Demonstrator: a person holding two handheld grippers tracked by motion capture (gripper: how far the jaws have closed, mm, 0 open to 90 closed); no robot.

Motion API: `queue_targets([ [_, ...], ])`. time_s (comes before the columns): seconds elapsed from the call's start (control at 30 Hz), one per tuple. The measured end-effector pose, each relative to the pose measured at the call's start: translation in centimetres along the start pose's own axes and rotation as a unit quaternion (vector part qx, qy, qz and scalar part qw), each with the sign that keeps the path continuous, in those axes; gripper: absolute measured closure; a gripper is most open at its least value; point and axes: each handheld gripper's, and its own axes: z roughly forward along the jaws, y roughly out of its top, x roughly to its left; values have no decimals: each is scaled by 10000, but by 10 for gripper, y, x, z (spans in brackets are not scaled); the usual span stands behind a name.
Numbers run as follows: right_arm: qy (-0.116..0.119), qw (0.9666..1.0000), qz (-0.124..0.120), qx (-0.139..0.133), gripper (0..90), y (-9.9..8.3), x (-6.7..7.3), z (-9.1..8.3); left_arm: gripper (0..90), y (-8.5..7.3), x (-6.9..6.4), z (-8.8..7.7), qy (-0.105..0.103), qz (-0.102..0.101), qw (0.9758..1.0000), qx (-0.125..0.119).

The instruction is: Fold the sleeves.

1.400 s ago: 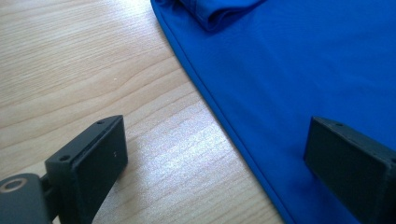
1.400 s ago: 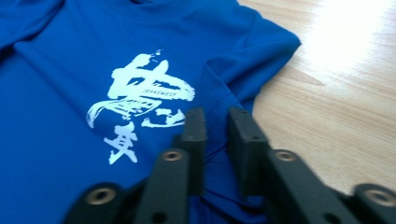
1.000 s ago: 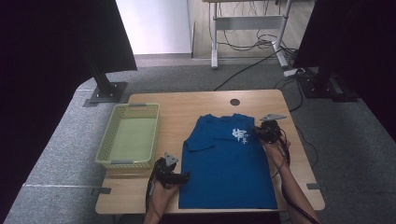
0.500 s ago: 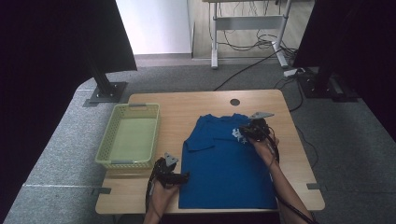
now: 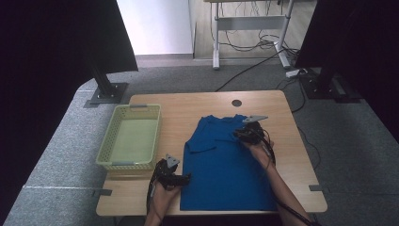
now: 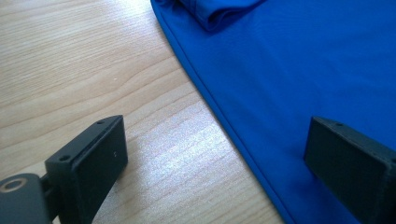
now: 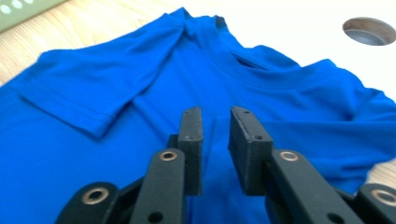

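On the left, beside the green basket (image 5: 129, 141), my left claw (image 5: 184, 178) rests with its jaws wide apart astride the near left edge of the blue shirt (image 5: 226, 165), one jaw over the bare counter (image 5: 188, 106), the other over the cloth, gripping nothing. The shirt lies flat in the middle of the counter with both sleeves folded inward over the chest. To the right, my right claw (image 5: 237, 134) hangs low over the chest below the collar; its jaws have just been opening to a narrow gap, with no cloth between them. I judge the sleeve fold done; next I should take hold of an edge for the following fold, both claws biting only the cloth.
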Motion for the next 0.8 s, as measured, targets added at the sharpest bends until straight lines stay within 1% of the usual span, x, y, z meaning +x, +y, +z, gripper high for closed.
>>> queue_targets([
  [0.1,-83,10000,-11,18,681,-2,-2,-4,58,0,0,0,0,0,10000,0],
  [0.3,-241,9997,-57,64,568,-9,-6,-15,58,0,0,0,0,-1,10000,-1],
  [0.53,-416,9991,15,40,450,-19,-11,-28,58,0,0,0,1,1,10000,0],
  [0.57,-435,9990,54,37,435,-20,-11,-30,58,0,0,0,1,0,10000,0],
  [0.67,-494,9987,86,45,383,-24,-13,-33,58,0,0,0,3,-2,10000,-1],
  [0.8,-643,9979,64,96,296,-29,-14,-35,58,0,0,0,2,-1,10000,0],
])
